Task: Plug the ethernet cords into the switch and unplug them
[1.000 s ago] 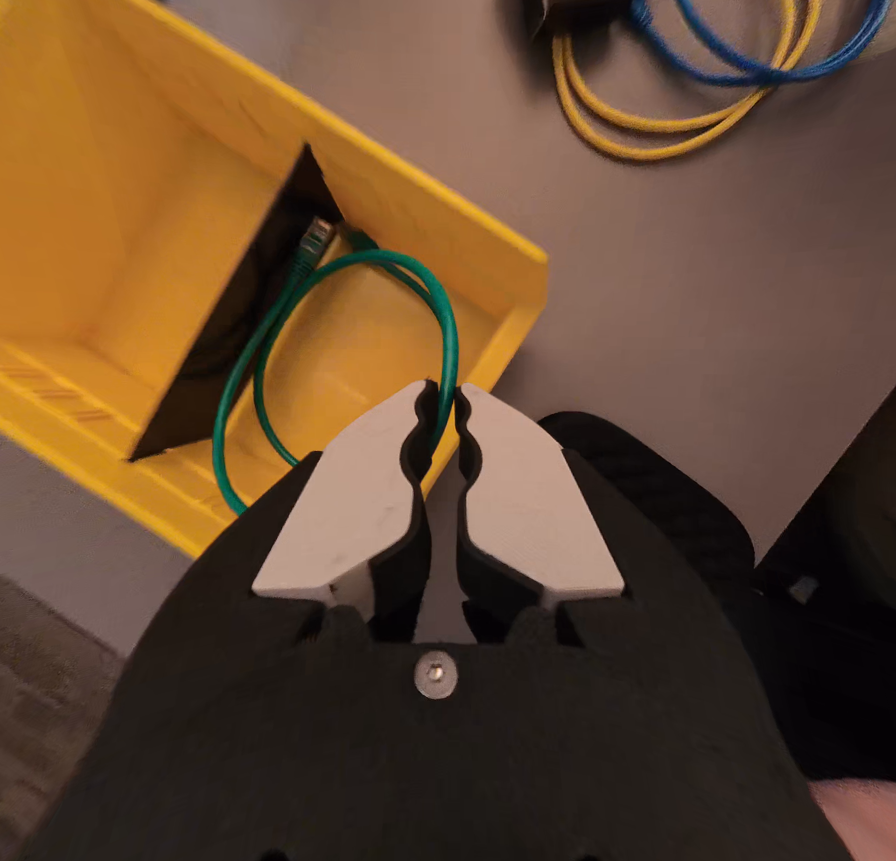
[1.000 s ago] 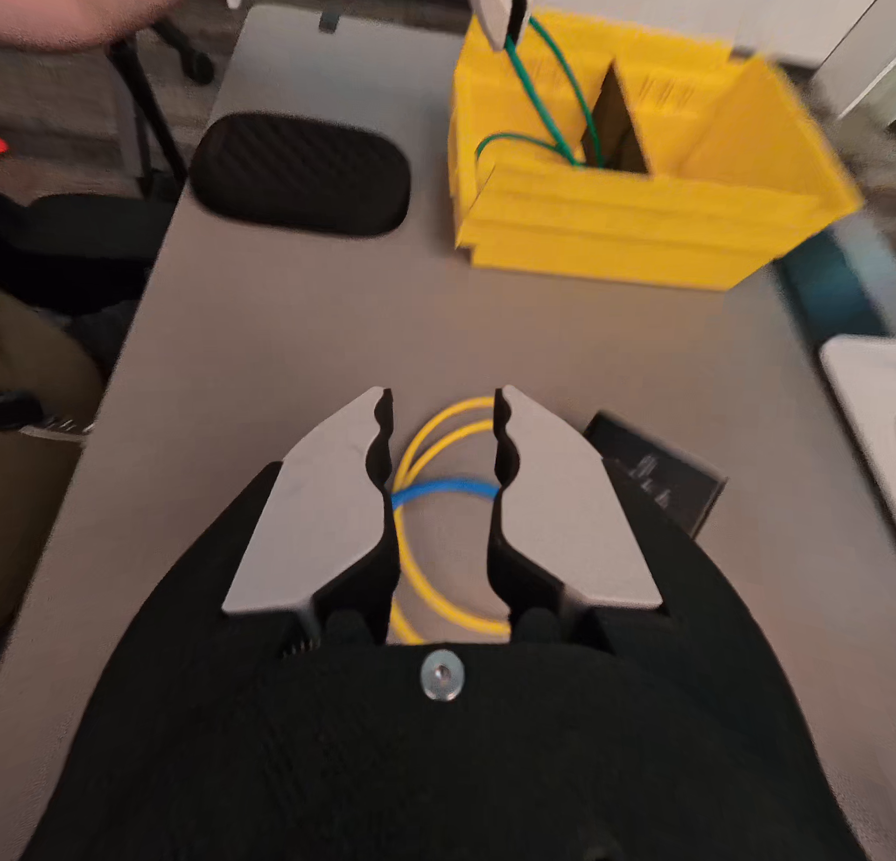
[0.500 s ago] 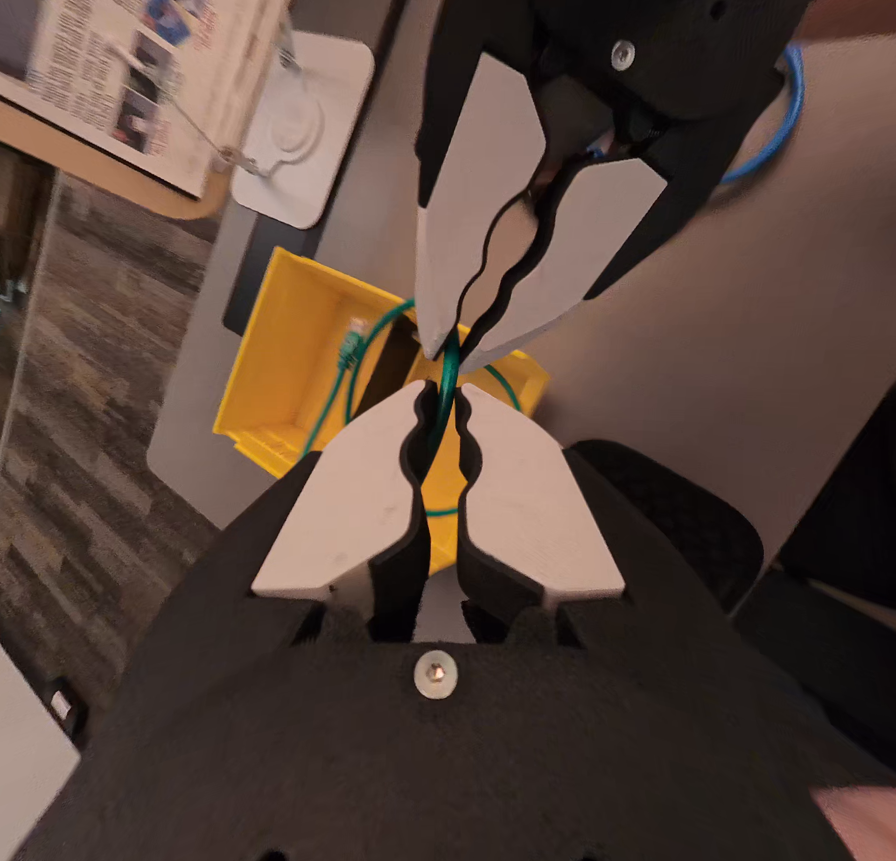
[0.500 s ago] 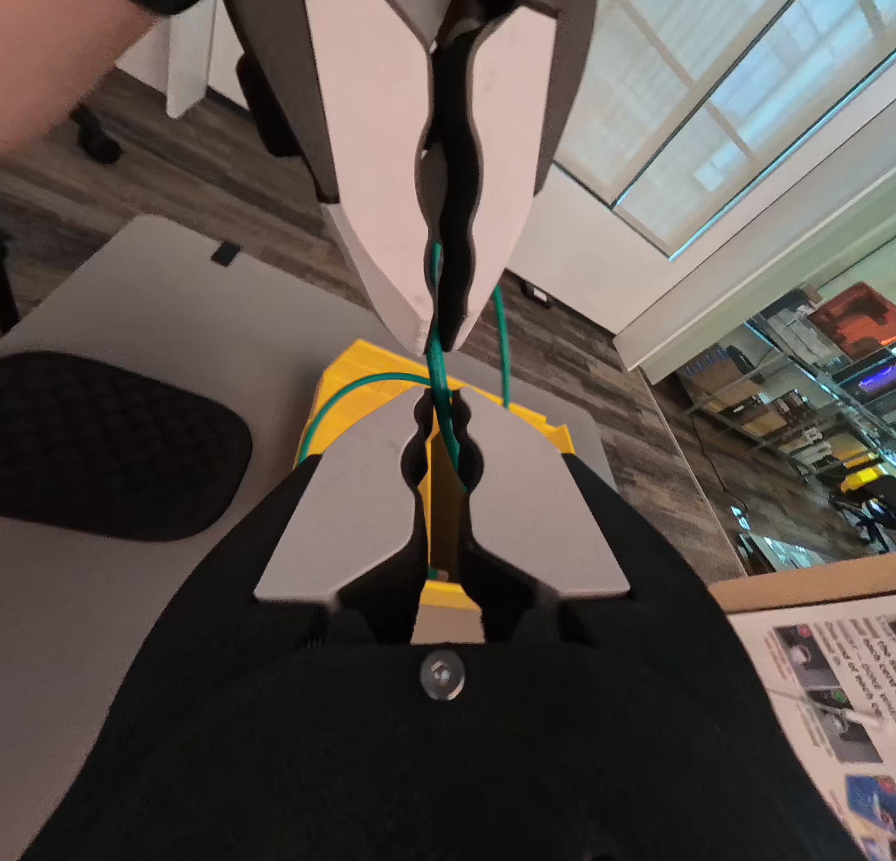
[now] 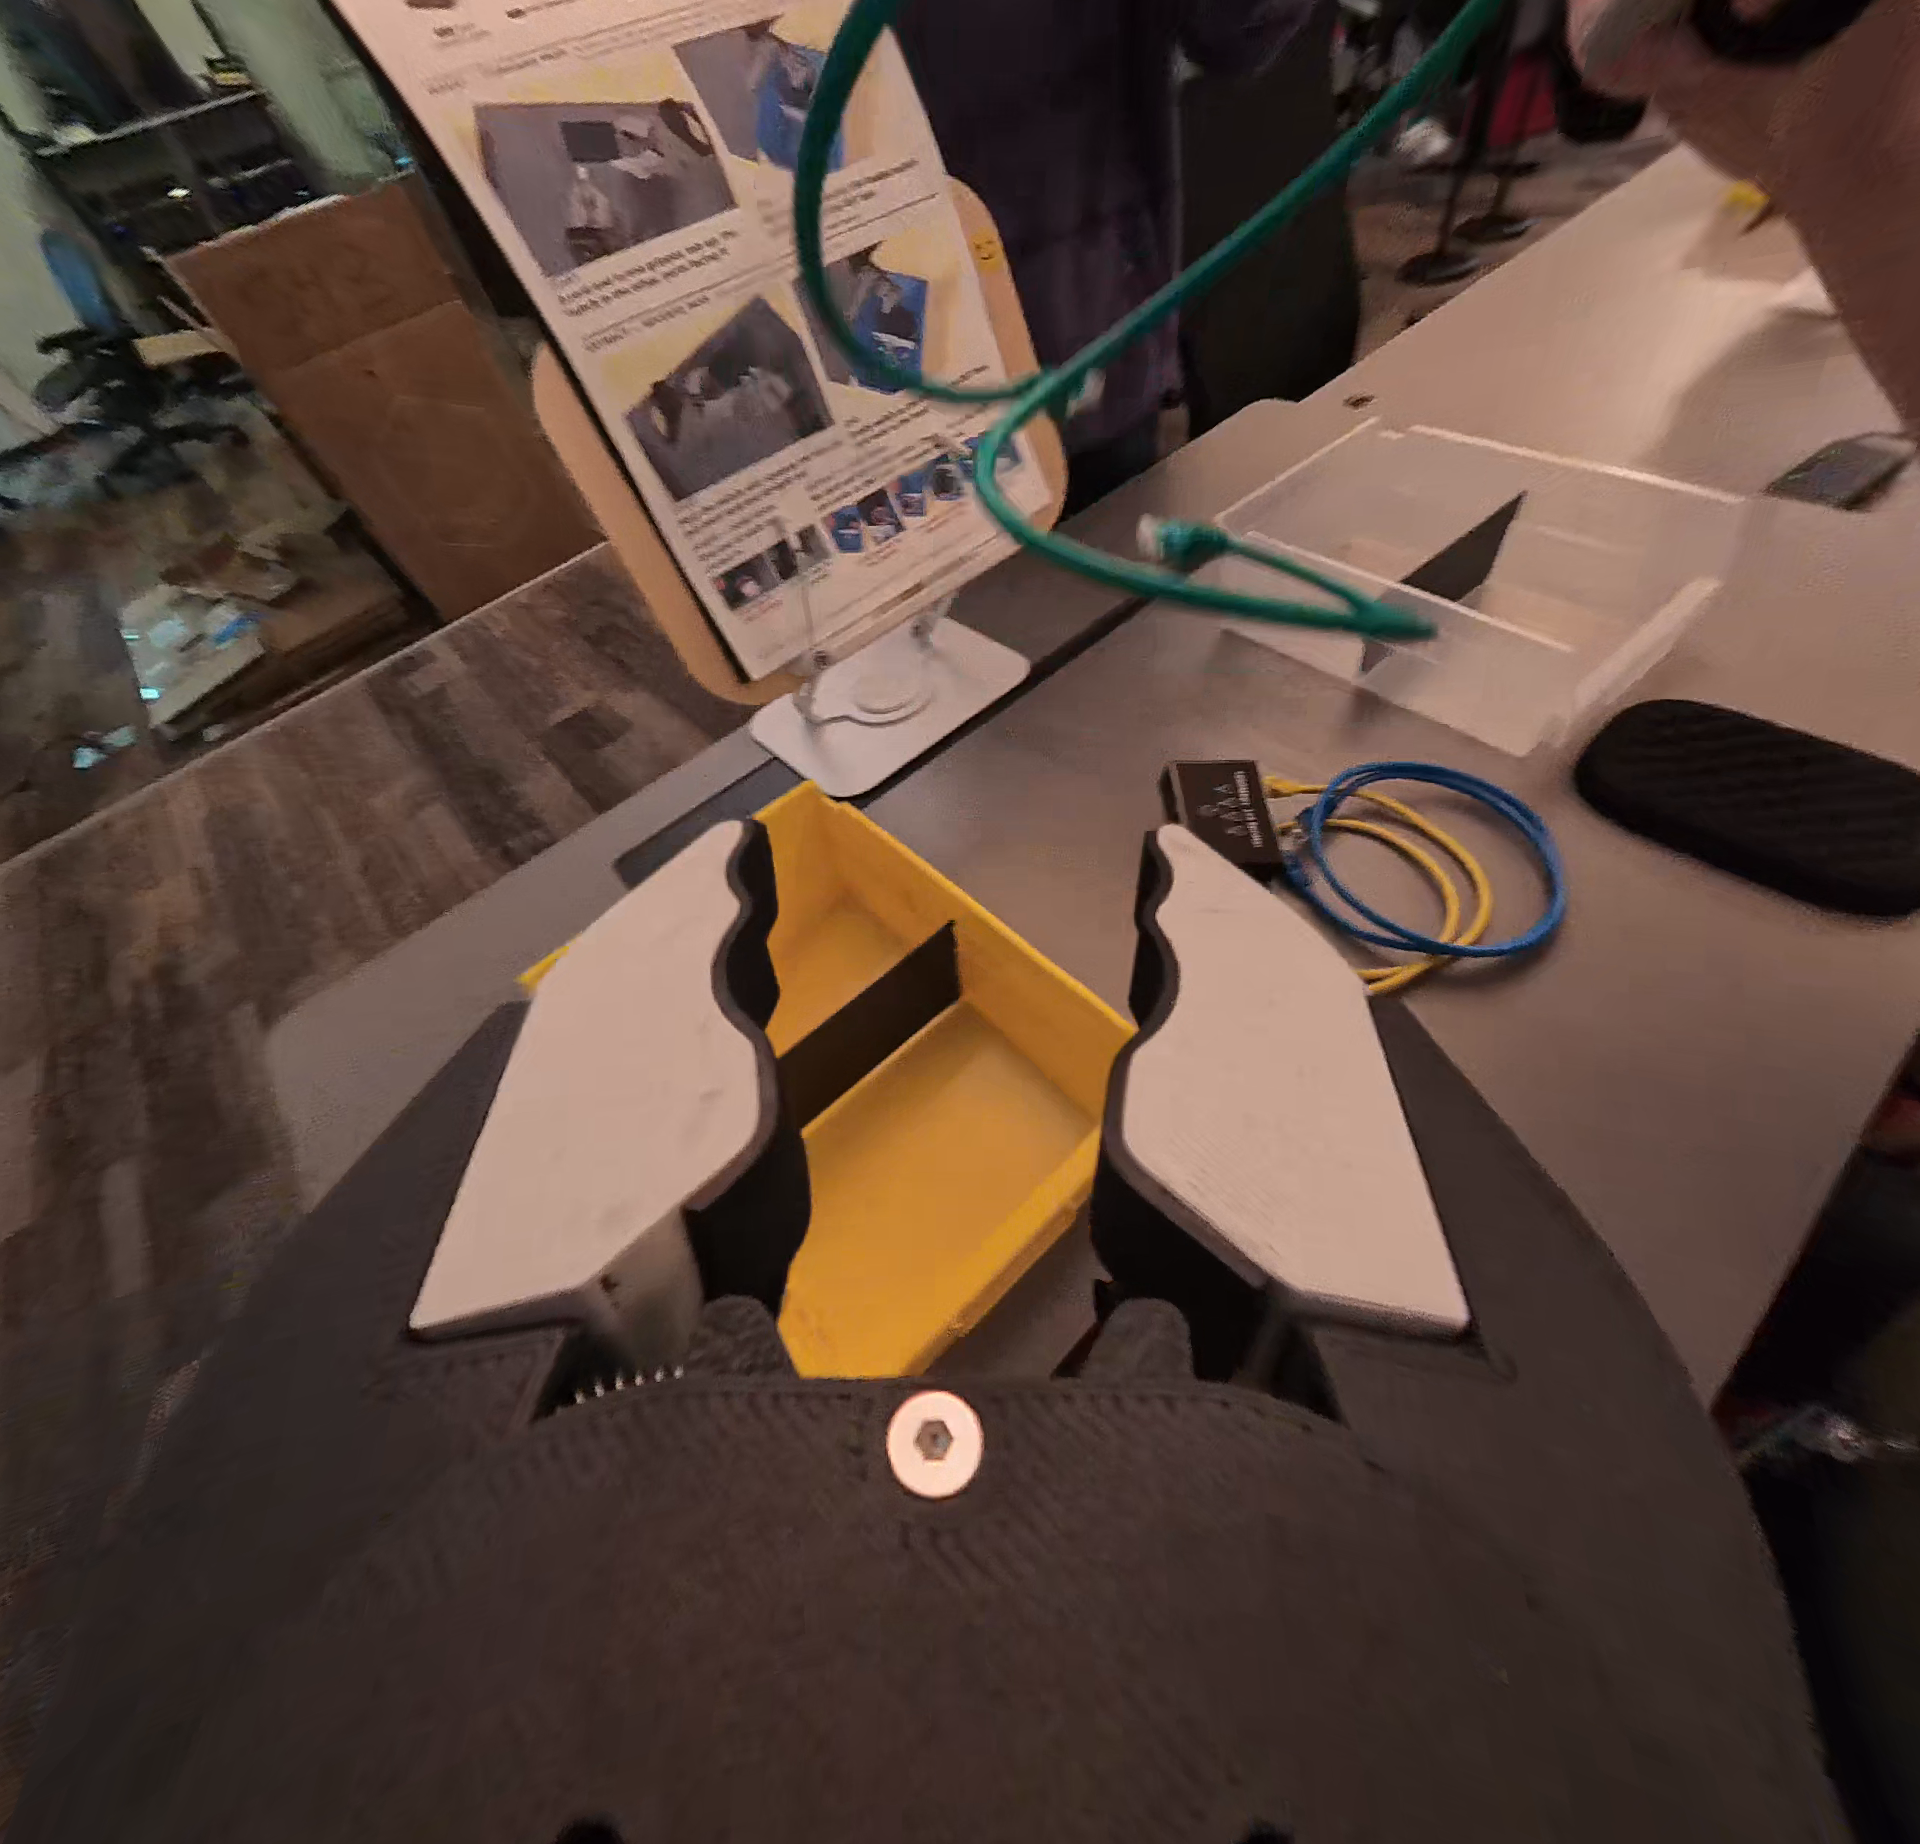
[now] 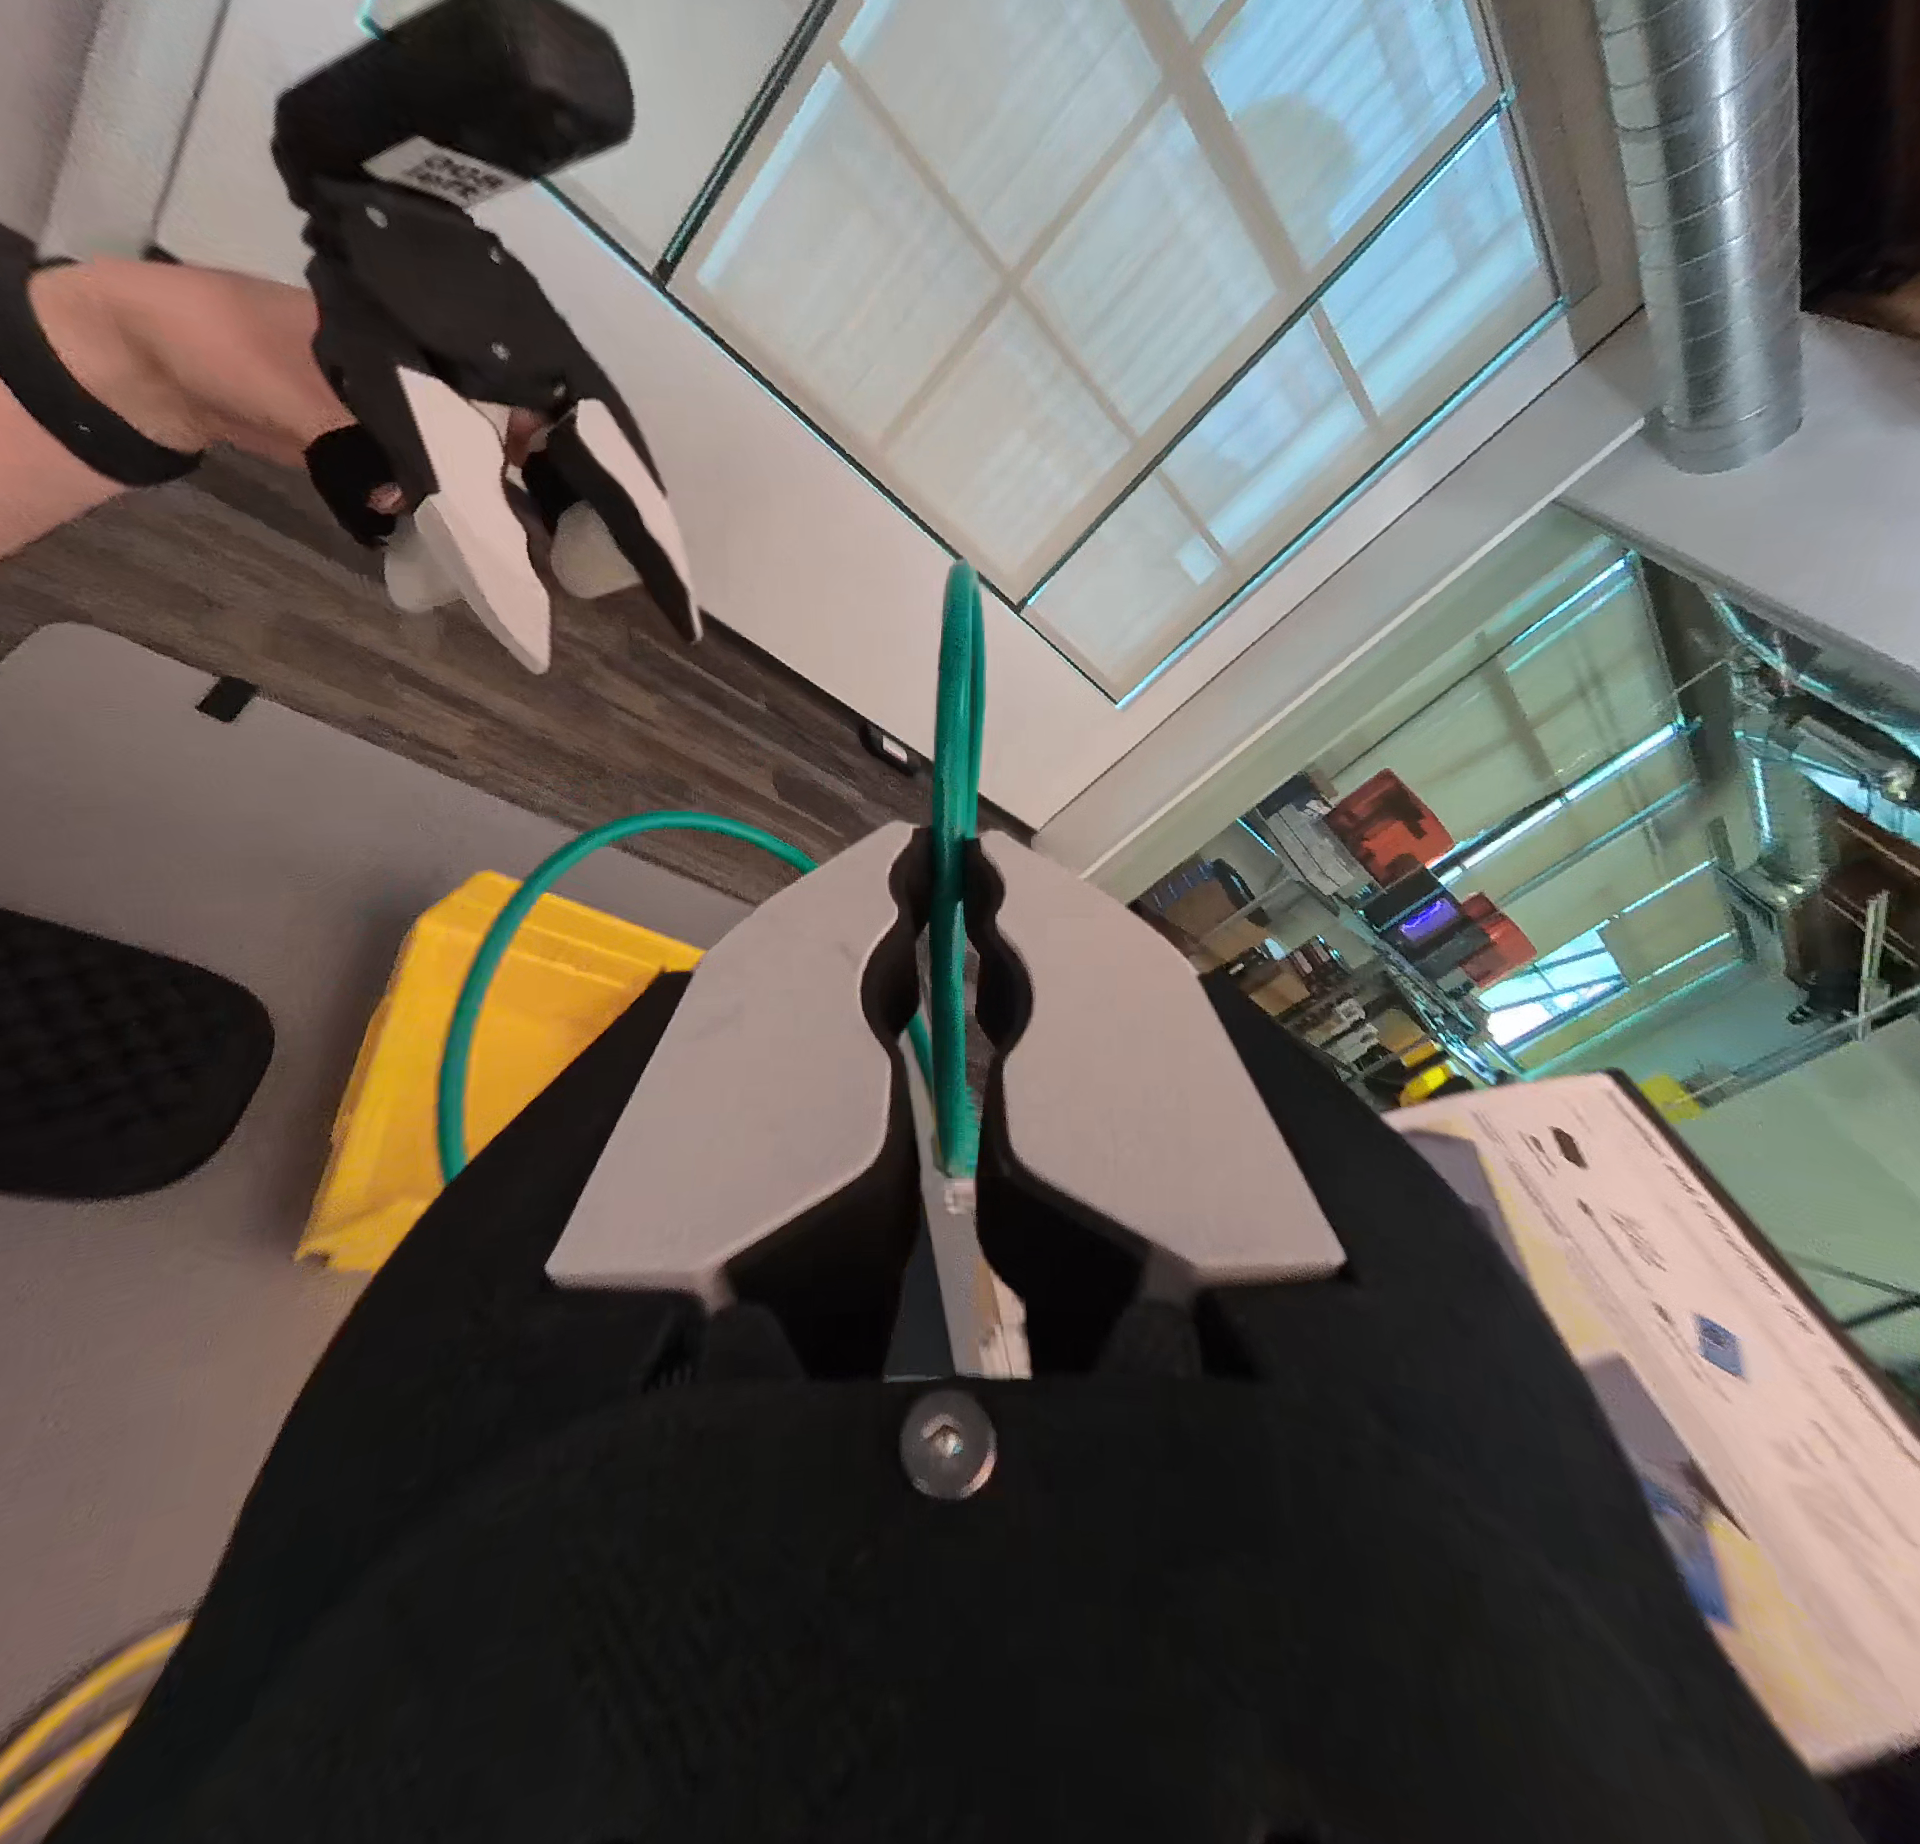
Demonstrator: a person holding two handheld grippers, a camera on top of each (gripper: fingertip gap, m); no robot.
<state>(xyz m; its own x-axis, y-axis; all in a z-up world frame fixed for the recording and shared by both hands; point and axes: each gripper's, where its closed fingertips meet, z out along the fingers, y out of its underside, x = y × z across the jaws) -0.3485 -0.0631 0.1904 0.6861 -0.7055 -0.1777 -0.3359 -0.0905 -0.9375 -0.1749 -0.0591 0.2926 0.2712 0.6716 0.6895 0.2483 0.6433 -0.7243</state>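
Note:
My right gripper (image 6: 951, 844) is shut on a green ethernet cord (image 6: 956, 734), whose plug (image 6: 958, 1166) lies back between its fingers. The cord loops in the air; it also shows high in the left wrist view (image 5: 1143, 319), with its other plug (image 5: 1164, 537) dangling free. My left gripper (image 5: 956, 844) is open and empty above the yellow bin (image 5: 914, 1171); the right wrist view shows it (image 6: 613, 641) open, apart from the cord. The black switch (image 5: 1221, 807) lies on the table with a blue cord (image 5: 1538, 838) and a yellow cord (image 5: 1475, 901) coiled at it.
A clear plastic bin (image 5: 1507, 589) and a black wrist rest (image 5: 1766, 807) lie at the table's right. A printed sheet on a white stand (image 5: 894, 693) stands behind the yellow bin. The yellow bin has a black divider (image 5: 873, 1015). A person's hand (image 5: 1766, 80) is at top right. The gap from one gripper's tips to the other's is roughly 20 centimetres.
My left gripper opened, let go of the green cord and drew away. My right gripper keeps the cord, now alone, and has lifted it out of the yellow bin.

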